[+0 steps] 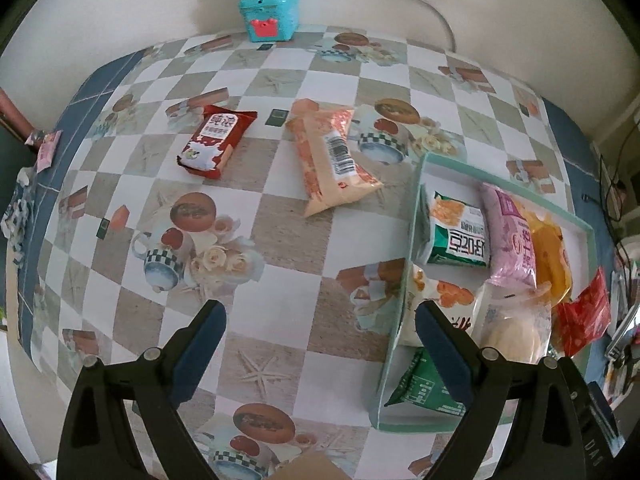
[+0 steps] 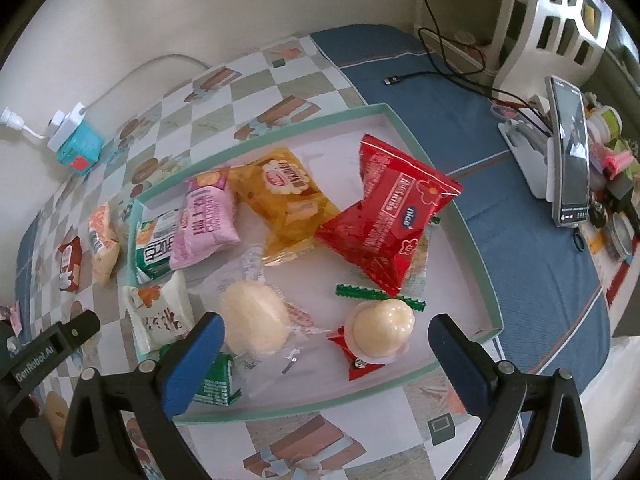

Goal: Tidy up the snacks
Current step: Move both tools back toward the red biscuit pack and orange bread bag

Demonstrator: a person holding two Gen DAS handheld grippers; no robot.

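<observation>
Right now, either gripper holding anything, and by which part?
Nothing held. Left gripper open over the checkered tablecloth; right gripper open above the shallow green-rimmed tray.

We saw a tablecloth (image 1: pixel 288 236) checked in white and beige, printed with cups and roses, edged in blue. At centre-left of the left view lay a dark red packet (image 1: pixel 216 142) and a peach-and-orange packet (image 1: pixel 332 160). The tray (image 2: pixel 476 240) had a mint-green rim and white floor; in it were pink (image 2: pixel 206 220), amber-yellow (image 2: pixel 286 204) and bright red (image 2: pixel 384 216) packets. At upper centre stood a teal box (image 1: pixel 269 16).
</observation>
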